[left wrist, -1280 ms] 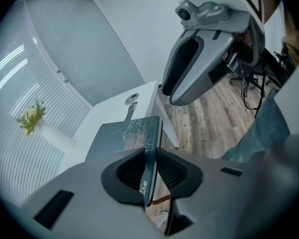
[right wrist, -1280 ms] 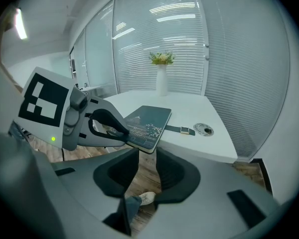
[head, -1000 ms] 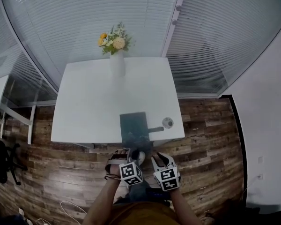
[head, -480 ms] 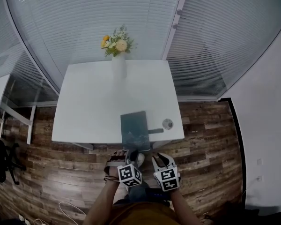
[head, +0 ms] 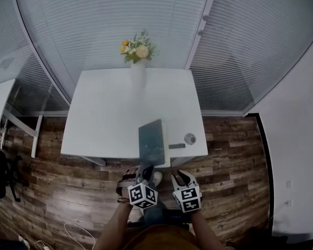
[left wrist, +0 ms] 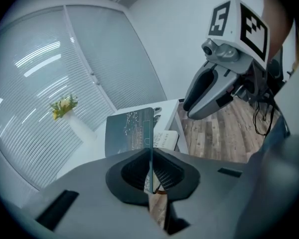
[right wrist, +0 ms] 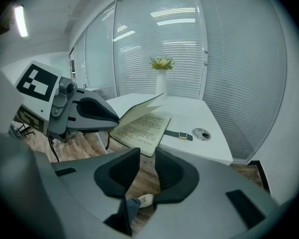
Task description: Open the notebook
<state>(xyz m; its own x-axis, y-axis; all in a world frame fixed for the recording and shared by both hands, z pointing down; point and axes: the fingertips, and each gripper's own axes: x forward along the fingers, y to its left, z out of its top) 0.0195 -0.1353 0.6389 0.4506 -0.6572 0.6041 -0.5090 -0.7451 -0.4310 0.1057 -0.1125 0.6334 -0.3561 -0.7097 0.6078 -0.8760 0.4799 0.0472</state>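
- the notebook [head: 151,142] lies at the near edge of the white table [head: 104,113], a little right of the edge's middle, with its near end reaching just past that edge.
- its dark teal cover [left wrist: 128,131] is lifted off the pages and stands tilted up; in the right gripper view a page with handwritten lines [right wrist: 142,126] shows under it.
- the left gripper [left wrist: 150,171] has its jaws closed on the near edge of that cover, which shows as a thin strip pinched between them.
- the right gripper [right wrist: 146,158] has its jaws apart with nothing in them; only wooden floor and a shoe [right wrist: 144,200] show through the gap. it hangs off the table's near edge, just beside the left gripper [head: 146,170].
- a dark strap [head: 176,146] and a round disc [head: 190,138] lie just right of the notebook, toward the near right corner.
- a white vase [head: 138,74] with flowers [head: 138,50] stands at the middle of the far edge, well apart from the notebook.
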